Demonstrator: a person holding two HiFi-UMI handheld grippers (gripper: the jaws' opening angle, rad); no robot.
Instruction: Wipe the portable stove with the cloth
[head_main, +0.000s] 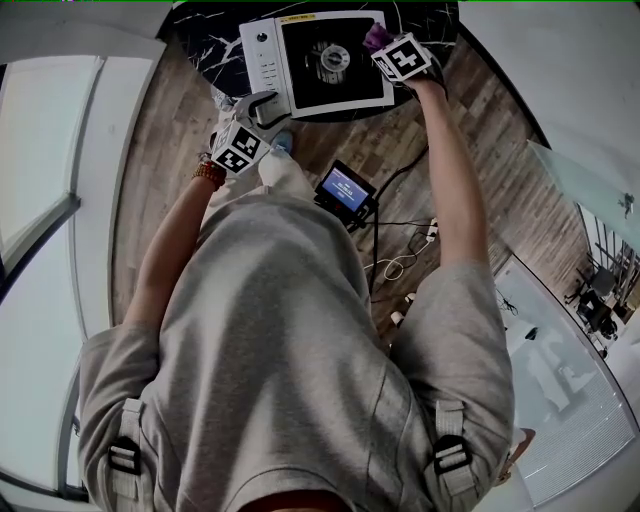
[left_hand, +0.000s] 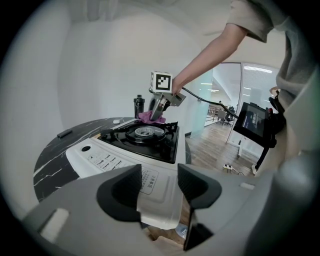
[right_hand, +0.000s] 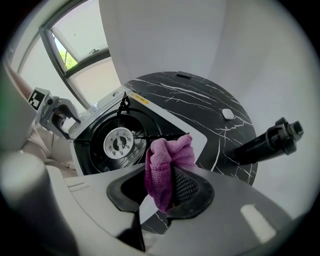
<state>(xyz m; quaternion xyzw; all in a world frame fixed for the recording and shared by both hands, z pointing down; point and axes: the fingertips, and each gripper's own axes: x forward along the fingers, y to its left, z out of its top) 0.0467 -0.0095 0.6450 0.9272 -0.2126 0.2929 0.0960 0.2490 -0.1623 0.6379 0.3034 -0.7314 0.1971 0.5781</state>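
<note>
The portable stove (head_main: 262, 55), white with a black top and a round burner (right_hand: 119, 142), sits on a round black marble table (head_main: 215, 40). My left gripper (head_main: 268, 105) is at the stove's near left corner. In the left gripper view its jaws (left_hand: 159, 190) are shut on that white corner of the stove (left_hand: 150, 210). My right gripper (head_main: 382, 45) points steeply down over the stove's far right corner, shut on a bunched purple cloth (right_hand: 165, 165). The cloth (left_hand: 146, 116) hangs just above the pan support's edge; whether it touches is unclear.
A dark bottle (right_hand: 265, 142) stands on the table beyond the stove, close to my right gripper. A small white object (right_hand: 227, 114) and a flat dark item (right_hand: 184, 75) also lie on the table. A lit screen (head_main: 345, 190) and cables (head_main: 400, 262) are on the wooden floor.
</note>
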